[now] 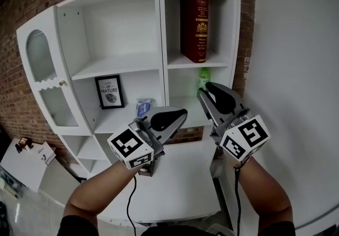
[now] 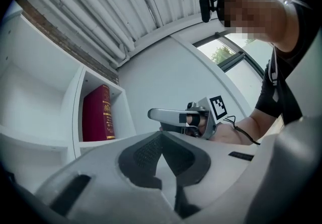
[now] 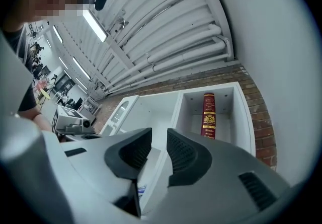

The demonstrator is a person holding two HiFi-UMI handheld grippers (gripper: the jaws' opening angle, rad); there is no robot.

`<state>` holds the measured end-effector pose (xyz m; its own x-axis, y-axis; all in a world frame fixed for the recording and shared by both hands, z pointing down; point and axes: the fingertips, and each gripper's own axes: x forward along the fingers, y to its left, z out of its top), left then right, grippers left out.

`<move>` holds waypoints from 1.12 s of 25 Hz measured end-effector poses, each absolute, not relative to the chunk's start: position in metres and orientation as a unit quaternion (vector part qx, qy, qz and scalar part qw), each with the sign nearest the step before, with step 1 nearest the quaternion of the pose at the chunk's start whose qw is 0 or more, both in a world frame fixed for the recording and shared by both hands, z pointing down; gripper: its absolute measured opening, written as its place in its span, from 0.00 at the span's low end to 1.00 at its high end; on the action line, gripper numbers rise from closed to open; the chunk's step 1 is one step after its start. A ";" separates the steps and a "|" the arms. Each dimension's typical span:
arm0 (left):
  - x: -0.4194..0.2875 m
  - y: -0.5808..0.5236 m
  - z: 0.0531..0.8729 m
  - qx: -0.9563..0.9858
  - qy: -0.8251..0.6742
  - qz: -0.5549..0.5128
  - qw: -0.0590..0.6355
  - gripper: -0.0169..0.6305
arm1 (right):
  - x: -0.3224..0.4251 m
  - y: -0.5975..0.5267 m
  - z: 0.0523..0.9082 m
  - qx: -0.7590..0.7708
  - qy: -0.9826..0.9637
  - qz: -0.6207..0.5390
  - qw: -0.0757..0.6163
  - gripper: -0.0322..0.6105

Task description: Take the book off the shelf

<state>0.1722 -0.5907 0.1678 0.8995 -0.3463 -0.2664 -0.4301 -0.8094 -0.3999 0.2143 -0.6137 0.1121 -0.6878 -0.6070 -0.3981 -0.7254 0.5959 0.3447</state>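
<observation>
The left gripper [image 1: 183, 112] has its jaws together, the dark pads meeting at the tips, with nothing between them; its own view [image 2: 161, 137] shows the same. The right gripper [image 1: 205, 92] has its jaws a little apart, a narrow gap between the ribbed pads, and that gap [image 3: 159, 137] holds only air. Neither gripper touches anything. Both are held up in front of the white shelf unit [image 1: 161, 33], above the white surface [image 1: 177, 182], the left one at about 8 o'clock of the right one.

The book [image 1: 195, 27] is dark red with gold print. It stands in the top right compartment of the shelf unit, at about 12 o'clock from both grippers and well apart from them. Its long axis runs up and down, its spine faces out into the room, and it sits toward the left side of its compartment. The right gripper view has it [image 3: 209, 116] straight beyond the jaws.

One compartment lower a green bottle [image 1: 204, 77] shows just past the right gripper's tips. A framed sign [image 1: 110, 92] leans at about 9 o'clock from the left gripper.
</observation>
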 end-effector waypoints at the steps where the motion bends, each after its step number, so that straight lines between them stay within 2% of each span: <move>1: 0.171 -0.597 0.160 -0.945 0.207 0.093 0.234 0.04 | 0.216 -0.623 0.105 -0.380 0.884 0.244 0.120 0.19; 6: 0.170 -0.613 0.130 -0.934 0.210 0.081 0.276 0.04 | 0.218 -0.667 0.075 -0.405 0.881 0.219 0.113 0.30; 14: 0.174 -0.639 0.101 -0.929 0.200 0.064 0.305 0.04 | 0.233 -0.741 0.022 -0.464 0.858 0.188 0.111 0.46; 28: 0.156 -0.688 0.083 -0.925 0.205 0.065 0.313 0.04 | 0.239 -0.848 0.015 -0.527 0.839 0.121 0.052 0.52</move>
<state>0.1557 -0.6884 0.0826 0.9077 -0.3381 -0.2486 -0.4196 -0.7199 -0.5528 0.2385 -0.8478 0.0146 -0.4389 -0.8723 -0.2154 -0.8976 0.4150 0.1486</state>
